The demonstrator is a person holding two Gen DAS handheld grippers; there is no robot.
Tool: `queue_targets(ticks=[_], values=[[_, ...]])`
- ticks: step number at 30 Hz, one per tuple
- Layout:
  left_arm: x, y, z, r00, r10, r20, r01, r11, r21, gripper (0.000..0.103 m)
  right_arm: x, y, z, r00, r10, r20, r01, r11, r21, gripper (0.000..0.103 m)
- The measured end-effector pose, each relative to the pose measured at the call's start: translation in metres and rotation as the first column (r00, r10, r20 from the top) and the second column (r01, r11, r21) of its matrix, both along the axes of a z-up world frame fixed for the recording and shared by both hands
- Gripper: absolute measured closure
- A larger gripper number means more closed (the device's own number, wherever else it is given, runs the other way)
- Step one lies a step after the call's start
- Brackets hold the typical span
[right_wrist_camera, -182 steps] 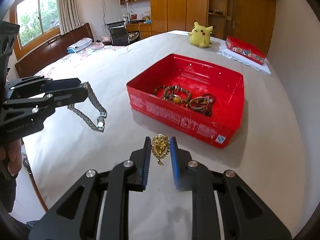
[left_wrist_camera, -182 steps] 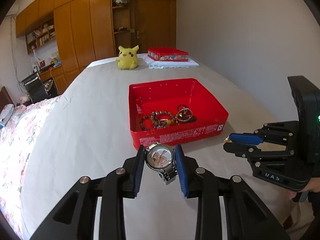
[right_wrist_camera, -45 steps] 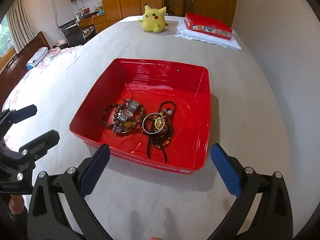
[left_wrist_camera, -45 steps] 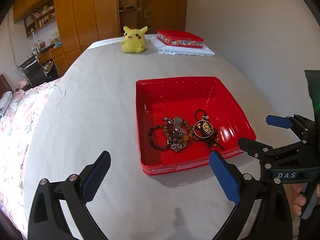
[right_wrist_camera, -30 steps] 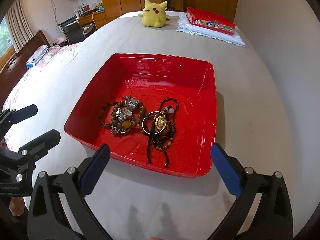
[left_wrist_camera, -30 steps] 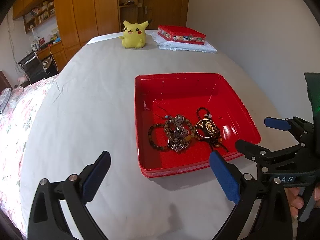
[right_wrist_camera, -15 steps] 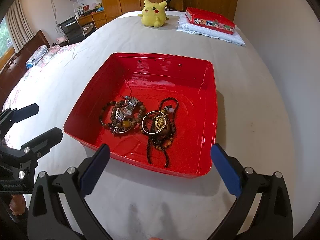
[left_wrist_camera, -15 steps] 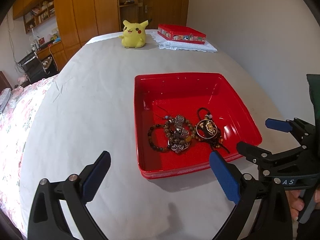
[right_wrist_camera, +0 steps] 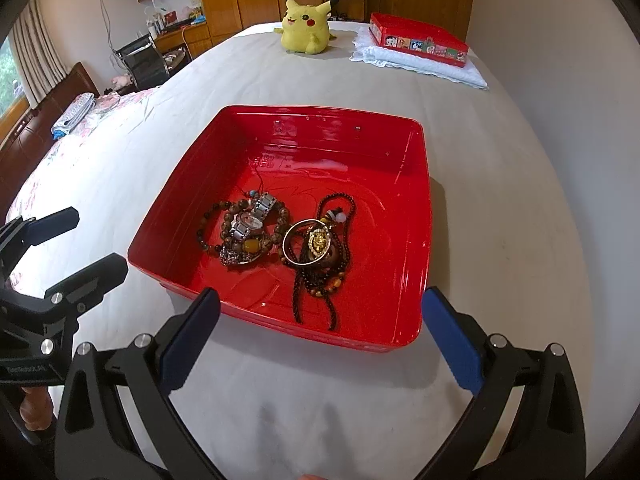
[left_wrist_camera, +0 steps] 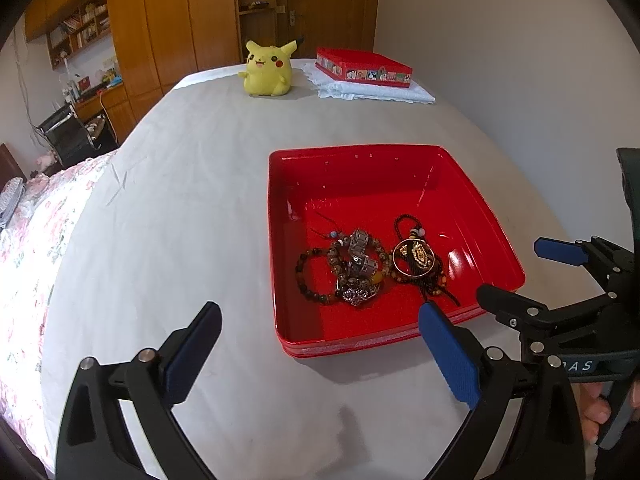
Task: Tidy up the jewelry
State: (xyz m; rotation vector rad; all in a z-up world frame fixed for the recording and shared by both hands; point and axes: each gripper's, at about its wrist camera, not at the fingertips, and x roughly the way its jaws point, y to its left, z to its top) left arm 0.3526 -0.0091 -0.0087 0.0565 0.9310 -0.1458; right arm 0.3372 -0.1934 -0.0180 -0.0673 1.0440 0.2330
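Observation:
A red tray [left_wrist_camera: 484, 208] [right_wrist_camera: 424, 216] sits on the white sheet. In it lie a silver watch [right_wrist_camera: 251, 218] [left_wrist_camera: 360, 258] on brown bead bracelets [right_wrist_camera: 224, 236] and a gold pendant [right_wrist_camera: 318, 240] [left_wrist_camera: 418, 254] on a gold bangle and dark bead necklace. My left gripper [left_wrist_camera: 320, 344] is open and empty, hovering in front of the tray's near left corner. My right gripper [right_wrist_camera: 320, 328] is open and empty at the tray's near edge. Each gripper also shows in the other's view, the right [left_wrist_camera: 532, 276] and the left [right_wrist_camera: 80, 240].
A yellow Pikachu plush [left_wrist_camera: 266, 68] [right_wrist_camera: 306, 26] and a red tin box [left_wrist_camera: 362, 67] [right_wrist_camera: 418, 44] on a white cloth sit at the far end. A wall runs along the right. A floral bedcover [left_wrist_camera: 24, 240] lies to the left.
Six seconds ago the left gripper held the watch and the right held the gold pendant; both now lie in the tray and both grippers are open. In the last second little has moved.

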Motion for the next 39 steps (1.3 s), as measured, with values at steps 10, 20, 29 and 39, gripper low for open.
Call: queue_targets(ticks=[10, 20, 29, 39], values=[[-0.0012, 0.0007, -0.0012, 1.0, 0.002, 0.0, -0.002, 1.0, 0.009, 0.005, -0.0004, -0.0005, 0.0008, 1.0, 0.0, 0.002, 0.0, 1.0, 0.0, 0.003], [-0.0008, 0.0006, -0.0012, 1.0, 0.002, -0.003, -0.002, 1.0, 0.01, 0.005, -0.0017, -0.0015, 0.0031, 1.0, 0.0, 0.003, 0.0, 1.0, 0.002, 0.003], [-0.0007, 0.0004, -0.0022, 1.0, 0.001, -0.005, -0.001, 1.0, 0.009, 0.005, -0.0024, -0.0013, 0.0034, 1.0, -0.001, 0.003, 0.001, 1.0, 0.0, 0.003], [-0.0016, 0.0007, -0.0019, 1.0, 0.003, -0.006, -0.003, 1.0, 0.009, 0.005, -0.0034, -0.002, 0.0044, 1.0, -0.001, 0.003, 0.001, 1.0, 0.002, 0.003]])
